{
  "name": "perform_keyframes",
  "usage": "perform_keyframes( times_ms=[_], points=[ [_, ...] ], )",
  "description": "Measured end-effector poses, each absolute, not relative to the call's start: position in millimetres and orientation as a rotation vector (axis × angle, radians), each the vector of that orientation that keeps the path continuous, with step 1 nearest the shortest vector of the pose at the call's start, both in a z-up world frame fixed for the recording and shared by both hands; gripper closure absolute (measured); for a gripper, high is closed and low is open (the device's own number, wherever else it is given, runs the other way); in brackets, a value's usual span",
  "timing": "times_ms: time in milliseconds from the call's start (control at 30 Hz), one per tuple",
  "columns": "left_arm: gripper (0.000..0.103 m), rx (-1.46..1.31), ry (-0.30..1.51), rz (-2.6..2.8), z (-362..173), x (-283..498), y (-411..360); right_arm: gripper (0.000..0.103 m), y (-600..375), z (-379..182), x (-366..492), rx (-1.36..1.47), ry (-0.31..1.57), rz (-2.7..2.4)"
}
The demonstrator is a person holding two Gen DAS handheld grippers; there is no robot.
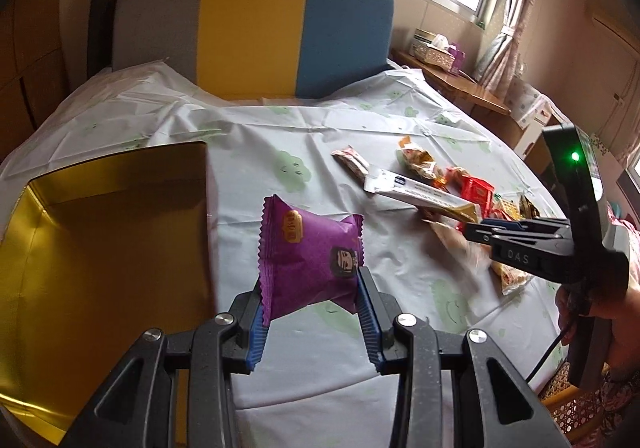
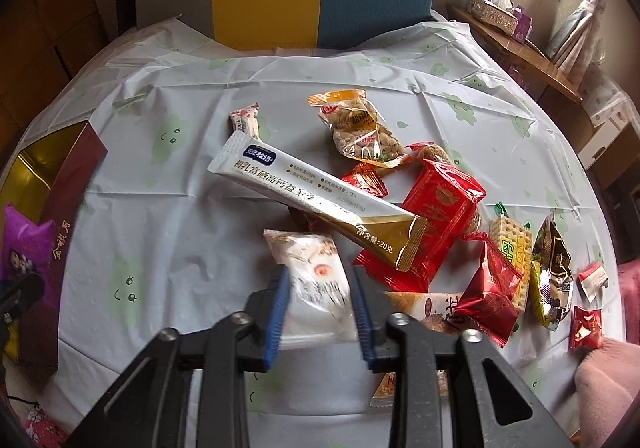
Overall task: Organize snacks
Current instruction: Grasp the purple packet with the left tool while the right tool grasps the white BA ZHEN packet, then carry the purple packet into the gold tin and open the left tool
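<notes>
My left gripper [image 1: 310, 288] is shut on a purple snack packet [image 1: 310, 254] and holds it above the table, just right of an open box with a gold inside [image 1: 104, 232]. The box's maroon side [image 2: 68, 200] and the purple packet [image 2: 22, 248] also show at the left of the right wrist view. My right gripper [image 2: 318, 280] is shut on a white snack packet [image 2: 316, 280], with a long white-and-gold stick packet [image 2: 312, 200] lying across its far end. The right gripper [image 1: 476, 232] shows at the right of the left wrist view.
A pile of snacks lies on the round table's pale cloth [image 2: 180, 228]: a peanut bag [image 2: 360, 128], red packets [image 2: 436, 224], a cracker pack [image 2: 514, 252], small candies [image 2: 586, 328]. A grey, yellow and blue chair back [image 1: 256, 28] stands at the far edge. A wooden desk [image 1: 456, 84] stands right.
</notes>
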State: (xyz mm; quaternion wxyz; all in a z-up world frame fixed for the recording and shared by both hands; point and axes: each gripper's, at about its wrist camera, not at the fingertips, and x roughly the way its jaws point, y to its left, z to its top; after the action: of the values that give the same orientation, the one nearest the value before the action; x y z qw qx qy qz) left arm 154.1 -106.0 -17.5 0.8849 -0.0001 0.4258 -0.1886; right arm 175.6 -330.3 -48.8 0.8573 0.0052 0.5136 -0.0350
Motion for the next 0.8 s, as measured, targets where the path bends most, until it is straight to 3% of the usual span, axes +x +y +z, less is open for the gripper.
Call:
perform_keyframes(
  times_ms=[300,333,367,433,567,600,633,700,800],
  points=[
    [0.063,-0.015,0.869,-0.235,-8,177,-43,0.077,-338,-61,181,0.112,1.126,-0.047],
    [0.063,-0.013,0.871,-0.213,-9,181,-36,0.064,-339,-65,183,0.124,1.141,-0.056],
    [0.064,-0.015,0.876,-0.192,-10,185,-26,0.044,-340,-68,184,0.143,1.152,-0.066],
    [0.063,-0.015,0.881,-0.144,-11,194,-7,0.027,-340,-72,186,0.162,1.155,-0.076],
    [0.064,-0.018,0.887,-0.051,-11,209,33,0.028,-332,-86,193,0.105,1.187,-0.108],
    [0.063,-0.017,0.888,-0.027,-11,212,43,0.032,-330,-91,195,0.110,1.202,-0.106],
    [0.063,-0.019,0.888,-0.008,-12,214,52,0.044,-327,-96,197,0.121,1.221,-0.091],
    [0.063,-0.013,0.892,0.033,-12,218,68,0.048,-319,-97,196,0.078,1.206,-0.098],
    [0.063,-0.031,0.902,0.073,-15,222,90,0.063,-306,-97,193,0.020,1.185,-0.082]
  ],
)
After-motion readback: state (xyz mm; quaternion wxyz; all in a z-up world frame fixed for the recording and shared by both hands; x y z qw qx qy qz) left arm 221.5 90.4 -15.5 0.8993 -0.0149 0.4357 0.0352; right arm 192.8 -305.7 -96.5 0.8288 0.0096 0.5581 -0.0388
